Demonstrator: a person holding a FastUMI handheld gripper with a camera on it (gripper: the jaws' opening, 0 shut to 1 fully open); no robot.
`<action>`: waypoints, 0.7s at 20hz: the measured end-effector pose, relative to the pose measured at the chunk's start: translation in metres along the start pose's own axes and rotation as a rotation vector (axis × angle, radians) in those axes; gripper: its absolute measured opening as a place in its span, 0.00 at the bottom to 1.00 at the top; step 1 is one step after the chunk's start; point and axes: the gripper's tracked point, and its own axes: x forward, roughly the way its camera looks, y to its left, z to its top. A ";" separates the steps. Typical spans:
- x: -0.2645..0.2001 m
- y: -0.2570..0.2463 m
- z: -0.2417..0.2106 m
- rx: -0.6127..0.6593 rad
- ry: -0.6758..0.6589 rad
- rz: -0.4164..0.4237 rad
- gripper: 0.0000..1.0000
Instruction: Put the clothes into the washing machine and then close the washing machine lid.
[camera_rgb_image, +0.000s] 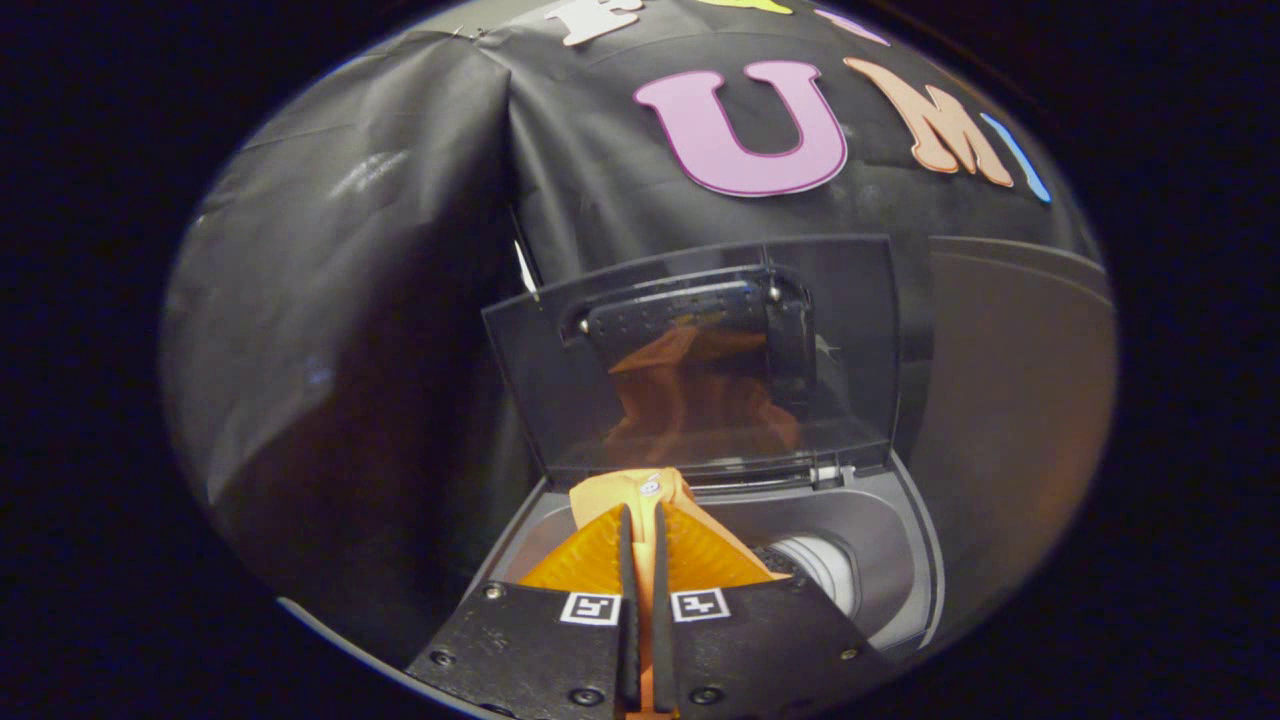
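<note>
Gripper view: tool clenched on the orange garment, both fingers pressing a fold of cloth that runs up between them and bunches just ahead of the tips. Washing machine sits directly below and ahead; its drum opening lies a little to the right of the fingers. Lid stands raised, tilted back beyond the cloth, reflecting the orange. Judgement: the cloth hangs over the tub rim, so the drop goes down and slightly right; lid closing is not yet begun
</note>
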 end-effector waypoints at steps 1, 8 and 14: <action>0.003 -0.002 -0.005 0.004 0.003 -0.013 0.05; 0.024 -0.020 -0.051 0.052 0.066 -0.042 0.05; 0.033 -0.029 -0.068 0.067 0.104 -0.064 0.06</action>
